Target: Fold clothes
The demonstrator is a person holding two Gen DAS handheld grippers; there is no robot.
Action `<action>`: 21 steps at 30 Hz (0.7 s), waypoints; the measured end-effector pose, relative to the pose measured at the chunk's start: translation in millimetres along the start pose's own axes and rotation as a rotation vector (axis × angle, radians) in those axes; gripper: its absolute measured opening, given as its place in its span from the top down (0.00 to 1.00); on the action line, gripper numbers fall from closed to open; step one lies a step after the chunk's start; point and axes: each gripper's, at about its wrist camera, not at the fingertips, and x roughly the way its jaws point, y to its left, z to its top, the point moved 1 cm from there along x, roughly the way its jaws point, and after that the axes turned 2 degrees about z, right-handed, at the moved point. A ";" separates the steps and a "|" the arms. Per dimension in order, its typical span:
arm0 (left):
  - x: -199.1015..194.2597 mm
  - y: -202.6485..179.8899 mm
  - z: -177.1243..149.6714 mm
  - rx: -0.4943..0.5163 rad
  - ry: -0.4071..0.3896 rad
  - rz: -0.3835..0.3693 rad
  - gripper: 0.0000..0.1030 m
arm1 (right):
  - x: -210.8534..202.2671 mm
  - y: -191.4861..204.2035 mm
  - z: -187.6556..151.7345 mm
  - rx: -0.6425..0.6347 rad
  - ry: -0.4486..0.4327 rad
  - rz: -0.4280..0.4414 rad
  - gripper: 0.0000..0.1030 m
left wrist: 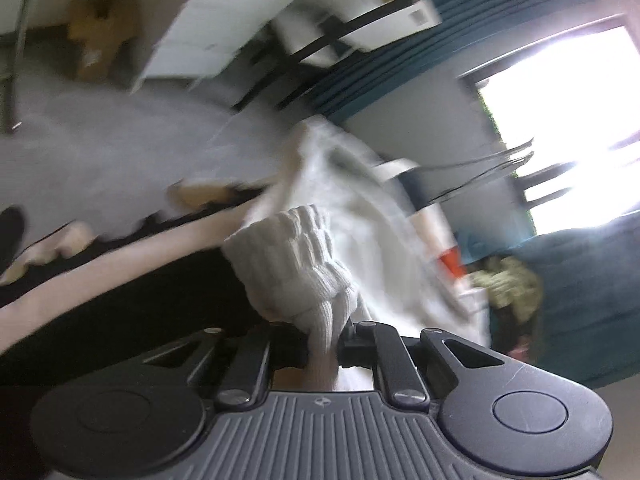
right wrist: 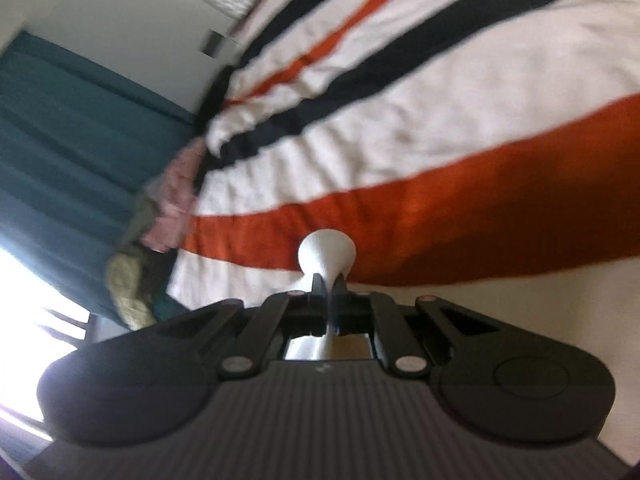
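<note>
Left gripper [left wrist: 324, 340] pinches the ribbed cuff [left wrist: 292, 264] of a white sweater [left wrist: 352, 208], lifted clear of the striped bedcover [right wrist: 400, 140]. Right gripper [right wrist: 328, 284] is pressed together on a fold of white cloth [right wrist: 326, 256], likely the same sweater. Risk: knit slipping from either pinch, or stretching if the hands pull apart unevenly. No containers visible; a loose clothes heap [right wrist: 152, 232] lies at the bed edge.

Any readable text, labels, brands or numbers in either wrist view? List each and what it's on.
No readable text in either view.
Small emblem on the left tool body: a mark, no letters.
Small emblem on the right tool body: too blurred to read.
</note>
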 end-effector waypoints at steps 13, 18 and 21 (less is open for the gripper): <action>7.2 16.6 -10.3 0.166 0.065 0.114 0.58 | -6.4 -2.4 -6.4 -0.057 0.049 -0.119 0.83; -15.2 -26.8 -35.5 0.395 -0.027 0.212 0.22 | -28.5 24.1 -0.7 -0.208 -0.054 -0.119 0.28; -34.3 -51.6 -57.8 0.526 -0.110 0.238 0.19 | -44.7 43.4 -1.5 -0.322 -0.117 -0.090 0.24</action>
